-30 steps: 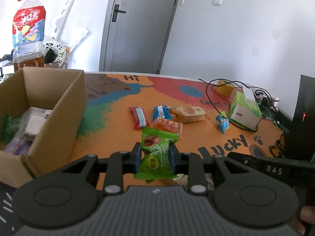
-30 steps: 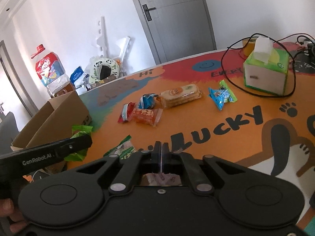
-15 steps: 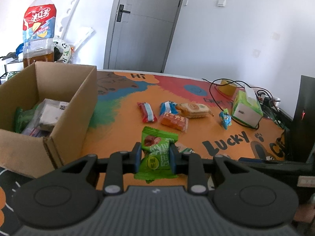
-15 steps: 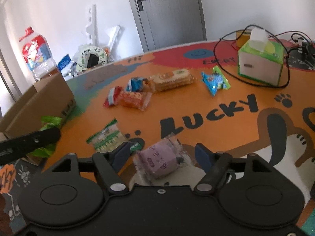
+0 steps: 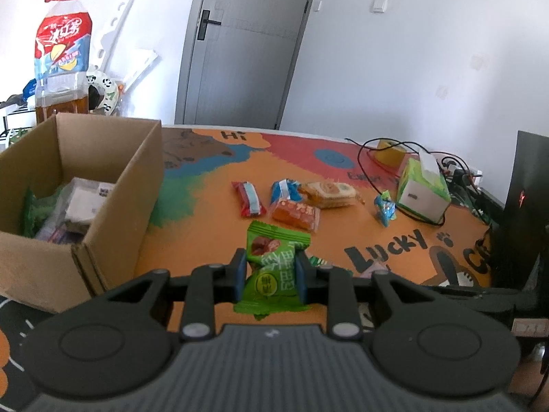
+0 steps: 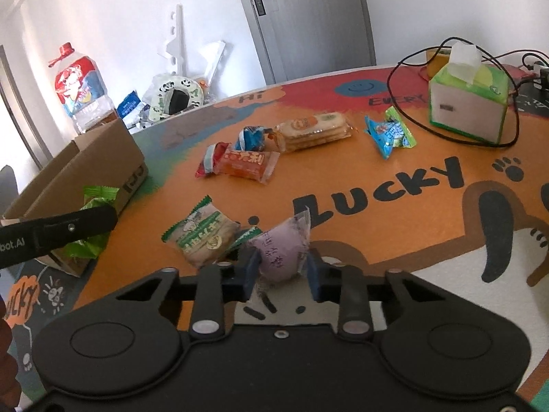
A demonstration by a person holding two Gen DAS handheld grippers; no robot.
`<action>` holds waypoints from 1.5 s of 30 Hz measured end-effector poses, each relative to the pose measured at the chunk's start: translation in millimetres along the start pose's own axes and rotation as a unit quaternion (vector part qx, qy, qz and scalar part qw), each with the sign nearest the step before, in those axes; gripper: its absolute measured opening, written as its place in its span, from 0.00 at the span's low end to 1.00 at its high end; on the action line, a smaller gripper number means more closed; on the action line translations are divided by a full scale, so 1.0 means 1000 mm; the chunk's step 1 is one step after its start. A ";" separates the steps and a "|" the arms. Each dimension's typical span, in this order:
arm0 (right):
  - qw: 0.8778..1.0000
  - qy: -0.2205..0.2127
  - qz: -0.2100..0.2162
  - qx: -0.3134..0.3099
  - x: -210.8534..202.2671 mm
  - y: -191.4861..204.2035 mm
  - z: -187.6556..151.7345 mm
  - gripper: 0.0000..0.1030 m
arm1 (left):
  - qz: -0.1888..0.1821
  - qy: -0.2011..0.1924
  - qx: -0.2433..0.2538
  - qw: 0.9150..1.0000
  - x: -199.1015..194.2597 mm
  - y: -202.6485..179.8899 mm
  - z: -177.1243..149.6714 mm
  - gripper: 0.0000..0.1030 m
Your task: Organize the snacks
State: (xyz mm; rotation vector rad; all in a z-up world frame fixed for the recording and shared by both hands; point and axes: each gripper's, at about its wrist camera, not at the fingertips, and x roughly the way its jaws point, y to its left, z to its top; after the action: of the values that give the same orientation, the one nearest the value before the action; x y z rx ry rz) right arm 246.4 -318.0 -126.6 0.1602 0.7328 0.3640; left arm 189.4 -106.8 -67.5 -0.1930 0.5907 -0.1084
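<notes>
Left gripper (image 5: 270,269) clamps a green snack packet (image 5: 272,271) above the table mat (image 5: 212,233), beside the open cardboard box (image 5: 113,189); right gripper (image 6: 282,265) jaws have just been closing, with a purple wrapped snack (image 6: 281,250) between them and both pads against its sides; remaining snacks, including an orange packet (image 6: 245,166) and a biscuit pack (image 6: 314,130), lie mid-mat.

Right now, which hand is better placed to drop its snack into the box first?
Left. Its tongs already grip the green packet clear of the table, right beside the box. The right tongs have only just closed on the purple snack, farther from the box.
</notes>
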 end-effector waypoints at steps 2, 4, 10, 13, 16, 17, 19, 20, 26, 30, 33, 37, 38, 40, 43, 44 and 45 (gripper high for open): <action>1.000 -0.005 0.003 0.001 -0.004 0.001 0.002 0.26 | 0.000 -0.003 0.002 1.000 -0.003 -0.001 0.002 0.27; 1.000 -0.011 0.005 -0.003 -0.009 0.005 0.003 0.26 | 0.000 -0.007 0.004 1.000 -0.007 -0.001 0.004 0.27; 0.999 -0.033 0.016 -0.002 -0.024 0.011 0.012 0.25 | 0.007 -0.024 0.001 1.000 -0.019 0.003 0.015 0.27; 0.999 -0.045 0.021 -0.005 -0.031 0.017 0.019 0.25 | 0.009 -0.034 0.000 0.999 -0.027 0.005 0.022 0.27; 0.998 -0.058 0.031 -0.008 -0.039 0.025 0.026 0.25 | 0.008 -0.047 -0.001 0.999 -0.038 0.008 0.031 0.27; 0.997 -0.062 0.034 -0.009 -0.041 0.028 0.029 0.25 | 0.006 -0.049 -0.005 0.999 -0.040 0.009 0.034 0.27; 0.997 -0.068 0.042 -0.012 -0.044 0.035 0.033 0.25 | 0.014 -0.057 -0.002 0.998 -0.048 0.012 0.038 0.27; 0.996 -0.069 0.048 -0.012 -0.046 0.038 0.035 0.25 | 0.015 -0.061 -0.001 0.998 -0.052 0.013 0.040 0.27; 0.994 -0.080 0.070 -0.023 -0.049 0.060 0.045 0.25 | 0.030 -0.075 -0.005 0.997 -0.069 0.030 0.050 0.27; 0.992 -0.084 0.084 -0.030 -0.047 0.076 0.050 0.25 | 0.041 -0.082 -0.007 0.996 -0.078 0.046 0.056 0.27; 0.991 -0.085 0.094 -0.038 -0.046 0.090 0.053 0.25 | 0.052 -0.084 -0.016 0.995 -0.082 0.061 0.060 0.27; 0.990 -0.084 0.104 -0.050 -0.040 0.108 0.061 0.25 | 0.061 -0.085 -0.029 0.994 -0.085 0.082 0.063 0.27; 0.990 -0.084 0.105 -0.052 -0.039 0.112 0.062 0.25 | 0.063 -0.084 -0.033 0.994 -0.085 0.088 0.064 0.27; 0.989 -0.084 0.108 -0.054 -0.036 0.120 0.065 0.25 | 0.067 -0.082 -0.040 0.994 -0.084 0.099 0.064 0.27; 0.989 -0.080 0.114 -0.057 -0.029 0.133 0.068 0.25 | 0.071 -0.076 -0.054 0.993 -0.080 0.115 0.064 0.27; 0.988 -0.079 0.117 -0.059 -0.027 0.137 0.068 0.25 | 0.071 -0.073 -0.058 0.993 -0.078 0.120 0.063 0.27; 0.988 -0.077 0.119 -0.061 -0.024 0.142 0.069 0.25 | 0.073 -0.071 -0.062 0.993 -0.076 0.125 0.063 0.28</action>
State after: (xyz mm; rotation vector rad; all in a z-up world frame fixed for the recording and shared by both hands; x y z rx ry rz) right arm 238.9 -197.2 -22.9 0.1597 0.5369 0.6161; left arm 167.7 36.5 -0.8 -0.2756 0.4682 0.0834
